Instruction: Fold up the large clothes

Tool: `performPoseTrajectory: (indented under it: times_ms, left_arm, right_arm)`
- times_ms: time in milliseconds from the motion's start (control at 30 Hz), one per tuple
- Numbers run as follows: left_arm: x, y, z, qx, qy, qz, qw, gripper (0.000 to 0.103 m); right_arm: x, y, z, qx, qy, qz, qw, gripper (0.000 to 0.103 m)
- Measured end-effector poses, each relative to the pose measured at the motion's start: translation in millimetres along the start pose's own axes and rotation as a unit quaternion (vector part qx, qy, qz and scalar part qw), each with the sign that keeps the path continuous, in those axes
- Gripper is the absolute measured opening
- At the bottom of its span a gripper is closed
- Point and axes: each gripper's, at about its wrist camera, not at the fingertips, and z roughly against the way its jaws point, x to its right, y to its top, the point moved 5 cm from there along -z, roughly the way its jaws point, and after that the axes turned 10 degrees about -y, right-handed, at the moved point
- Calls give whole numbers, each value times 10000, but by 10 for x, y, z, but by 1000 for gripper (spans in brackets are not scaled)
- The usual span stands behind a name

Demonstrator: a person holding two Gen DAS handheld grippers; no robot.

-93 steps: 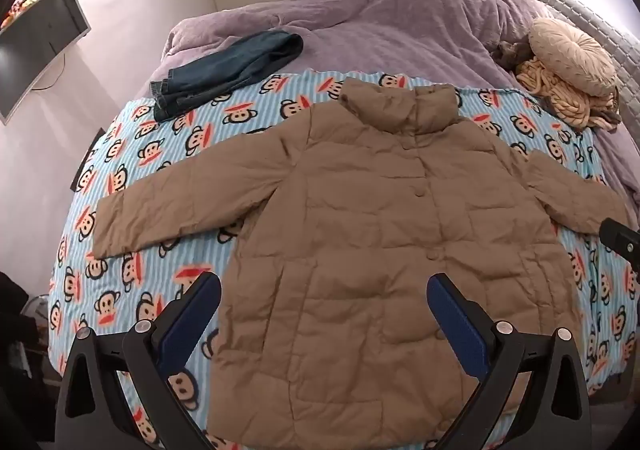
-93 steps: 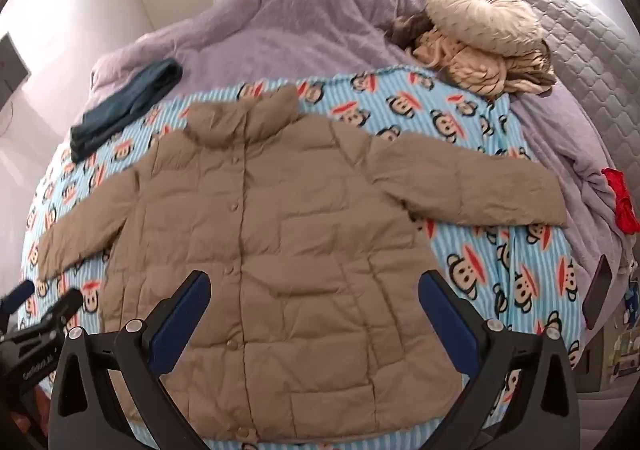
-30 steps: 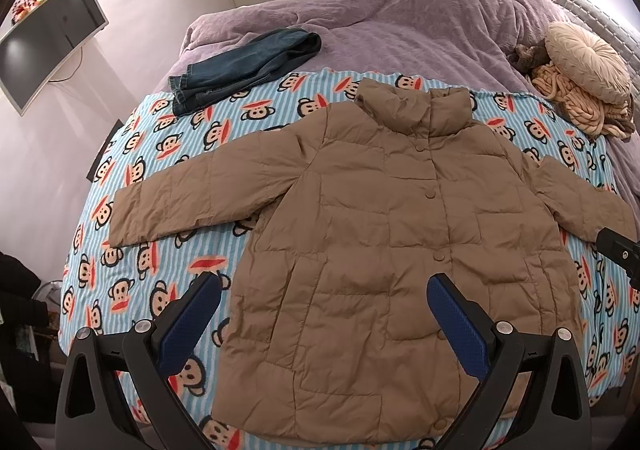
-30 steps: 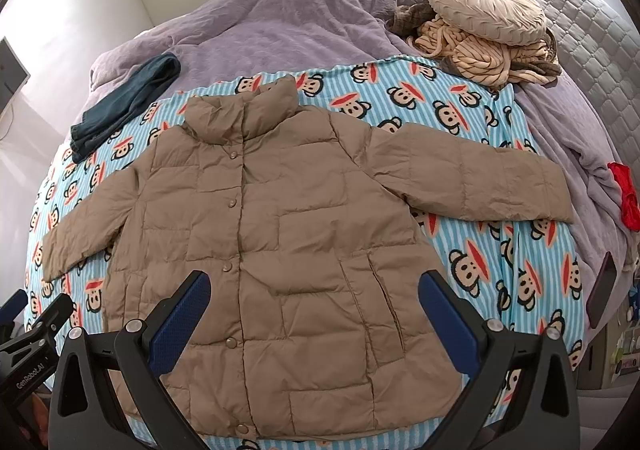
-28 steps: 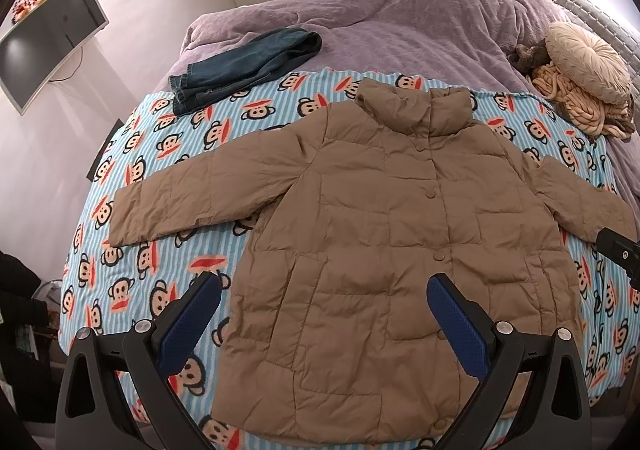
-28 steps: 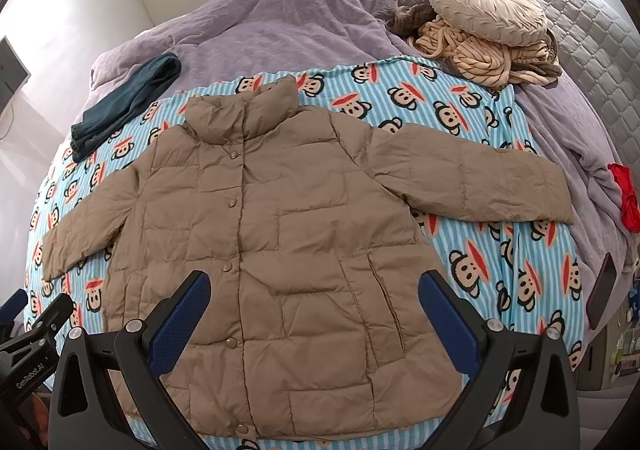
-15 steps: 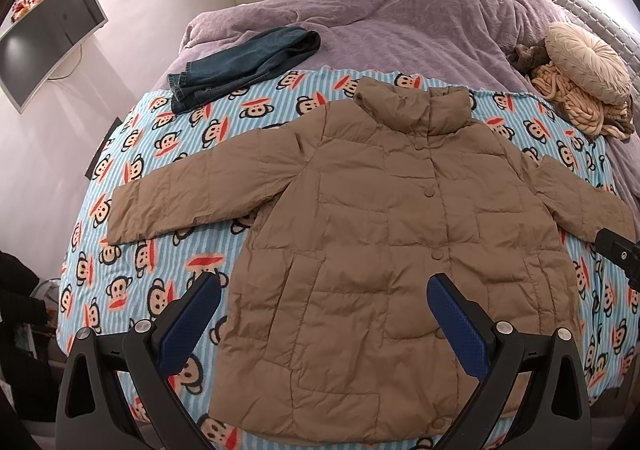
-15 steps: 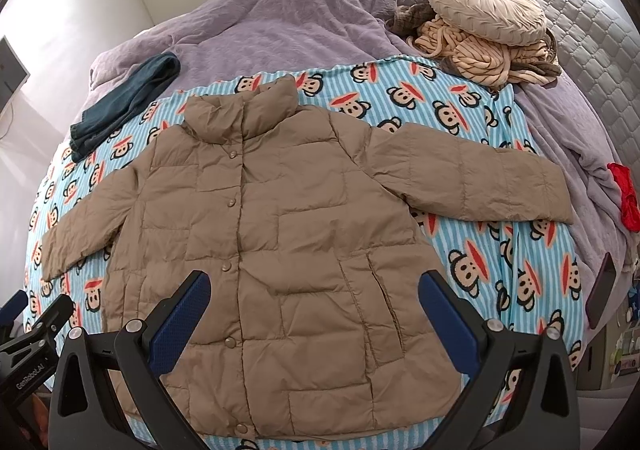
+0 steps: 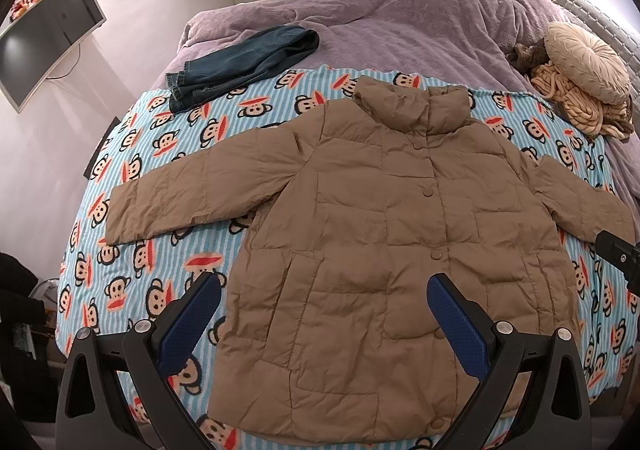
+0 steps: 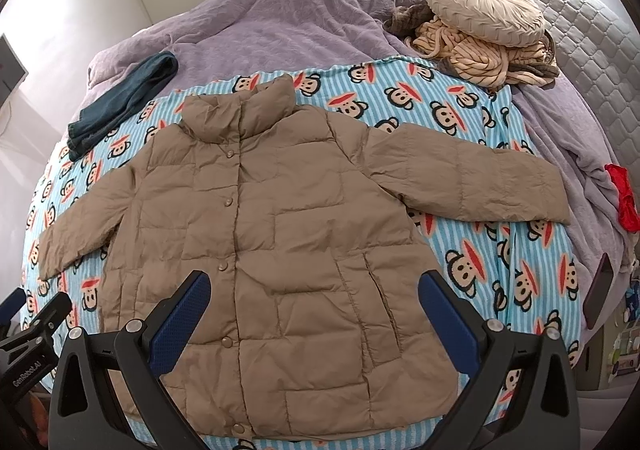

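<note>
Brown jacket point(image 9: 384, 234) flat, front up, on monkey blanket point(image 9: 160, 153). Our left gripper point(image 9: 320, 314) and right gripper point(image 10: 314, 310) hover spread wide, empty. We'd pinch sleeve cuffs, fold inward evenly.

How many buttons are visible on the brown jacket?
5 buttons, in one line down the jacket front: top, chest, waist, lower front, hem. The collar may hide more.
</note>
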Motion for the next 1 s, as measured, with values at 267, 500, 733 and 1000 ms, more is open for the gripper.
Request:
performPoseTrajectory:
  times_ms: [267,500,733,1000]
  left_arm:
    - [-8,0,-3,-1,-5,6,10000,103]
    - [-15,15,2,-2,-12,-5,10000,103]
    - [-20,4,-3,-9,-20,3,10000,103]
    - [-18,-31,-23,-21,-32,24,10000,103]
  right_arm:
    - [10,5,-2,1,13,0,10000,103]
    - [-19,30,2,-6,5,12,10000,103]
    - [-39,37,1,-24,-5,38,10000,103]
    - [-62,27,-25,-73,-25,67,9999,103]
